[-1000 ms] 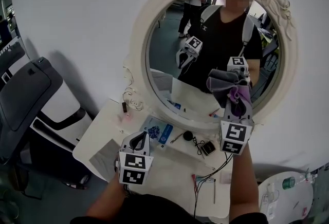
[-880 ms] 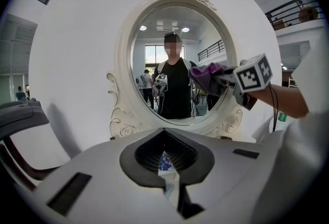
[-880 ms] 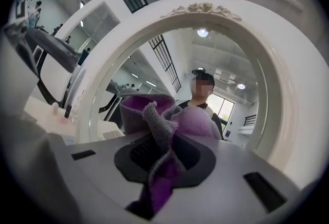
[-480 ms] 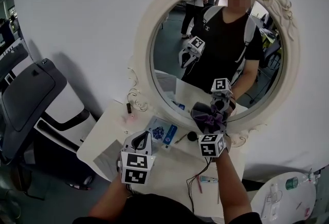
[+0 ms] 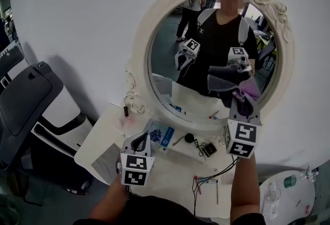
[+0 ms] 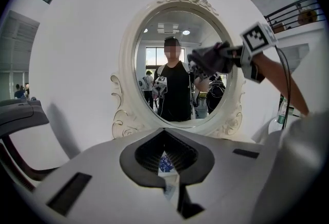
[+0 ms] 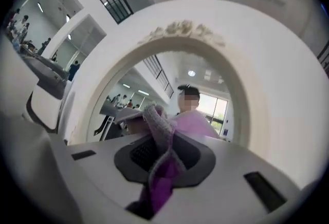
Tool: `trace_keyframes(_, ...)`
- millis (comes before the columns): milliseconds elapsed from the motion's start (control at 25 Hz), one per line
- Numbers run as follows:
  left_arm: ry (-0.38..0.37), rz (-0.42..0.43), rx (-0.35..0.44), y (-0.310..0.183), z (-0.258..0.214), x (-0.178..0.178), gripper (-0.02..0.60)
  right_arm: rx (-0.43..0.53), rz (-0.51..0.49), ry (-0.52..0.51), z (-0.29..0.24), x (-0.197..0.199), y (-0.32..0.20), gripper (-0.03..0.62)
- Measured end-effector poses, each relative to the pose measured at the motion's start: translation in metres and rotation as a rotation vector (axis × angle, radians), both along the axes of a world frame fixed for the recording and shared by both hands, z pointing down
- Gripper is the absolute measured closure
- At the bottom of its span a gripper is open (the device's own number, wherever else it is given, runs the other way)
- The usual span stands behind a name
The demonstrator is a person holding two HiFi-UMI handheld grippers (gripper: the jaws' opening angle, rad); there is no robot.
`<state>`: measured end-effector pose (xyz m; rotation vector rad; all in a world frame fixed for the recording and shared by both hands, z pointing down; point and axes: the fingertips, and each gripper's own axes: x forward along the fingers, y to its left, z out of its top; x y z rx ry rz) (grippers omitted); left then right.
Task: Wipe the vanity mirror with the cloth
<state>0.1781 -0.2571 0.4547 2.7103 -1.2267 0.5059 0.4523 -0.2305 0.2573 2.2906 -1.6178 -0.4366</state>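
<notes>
Two tongs are in use, but only one does the wiping. The right tongs (image 5: pixel 238 99) are clamped on the cloth (image 5: pixel 231 86), a grey and purple bunch held up at the lower right of the mirror (image 5: pixel 165 53), near its carved frame. I cannot tell whether the cloth is pressing on the glass or sits just off it. The left tongs (image 5: pixel 138 141) hang below the mirror's lower left over the surface (image 5: pixel 170 170), closed on nothing.

Much of the cloth looks loose, pinched only at a fold. A hard drag across the glass could pull it free, dropping it among the cables (image 5: pixel 214 167) and the blue packet (image 5: pixel 160 132) under the mirror. If the bunch shifts aside, the bare tips of the tongs could meet the glass and mark it. Pushing firmly this close to the frame might also rock the mirror back, since the left tongs are not steadying it.
</notes>
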Motion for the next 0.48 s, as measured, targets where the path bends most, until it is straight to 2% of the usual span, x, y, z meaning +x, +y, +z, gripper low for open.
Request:
trace_keyframes(120, 0.004, 0.008, -0.003, 0.003, 0.002, 0.002, 0.584, 0.123, 0.06, 0.045, -0.074, 0.024, 0.019, 0.545)
trace_keyframes(200, 0.007, 0.01, -0.005, 0.003, 0.002, 0.003, 0.584, 0.128, 0.114, 0.054, -0.092, 0.048, 0.023, 0.545)
trace_keyframes(320, 0.011, 0.009, -0.006, 0.003, 0.002, 0.003, 0.584, 0.069, 0.147, 0.002, -0.081, 0.076, 0.018, 0.545)
trace_keyframes(480, 0.002, 0.007, -0.01, 0.004, 0.005, 0.003, 0.584, 0.051, 0.164, -0.048, -0.053, 0.087, 0.023, 0.545)
